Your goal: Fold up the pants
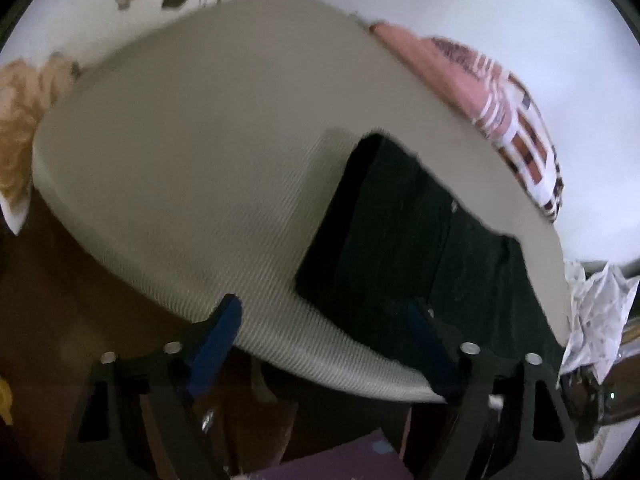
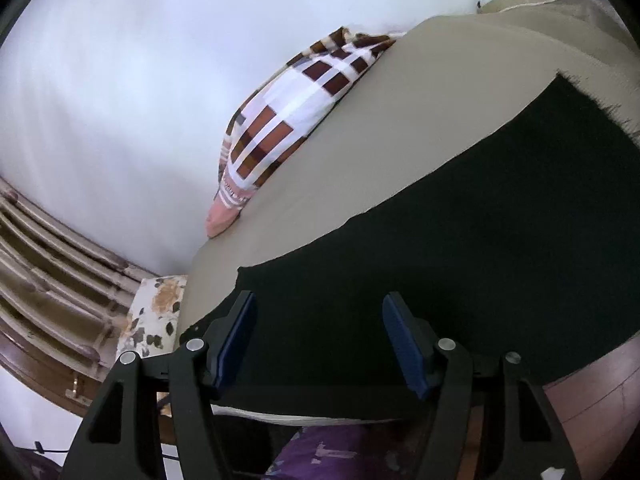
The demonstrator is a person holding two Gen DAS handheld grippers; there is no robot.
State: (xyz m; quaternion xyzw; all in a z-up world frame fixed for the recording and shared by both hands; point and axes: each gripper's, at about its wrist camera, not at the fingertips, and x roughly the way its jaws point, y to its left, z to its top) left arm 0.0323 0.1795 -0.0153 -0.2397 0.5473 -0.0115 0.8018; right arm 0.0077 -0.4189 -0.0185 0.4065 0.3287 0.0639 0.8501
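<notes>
The beige mattress [image 1: 180, 140] fills most of the left wrist view, running from the upper left down to the lower right edge; it seems to serve as the flat work surface, which would explain why the garment is spread on it rather than bunched up. In the right wrist view the same surface [image 2: 380, 140] cuts diagonally through the middle of the frame

The black pants [image 1: 420, 248] lie flat on it, right of centre and toward the bottom of the left wrist view, with a straight, squared edge on their left side that suggests a fold or hem laid neatly. In the right wrist view the pants [image 2: 460, 260] take up the whole lower right, reaching close to the near edge of the bed, probably so both tools can get at them

A checked pillow [image 2: 280, 120] sits against the white wall at the far side of the bed, well apart from the cloth and out of the working area

The left gripper [image 1: 332, 344], at the bottom of its frame, stands open with nothing between the blue pads, one over bare mattress and one over the pants' near edge. The right gripper [image 2: 320, 344], bottom centre, is likewise open and empty, its pads hanging over the dark fabric, as if lined up for a pinch
</notes>
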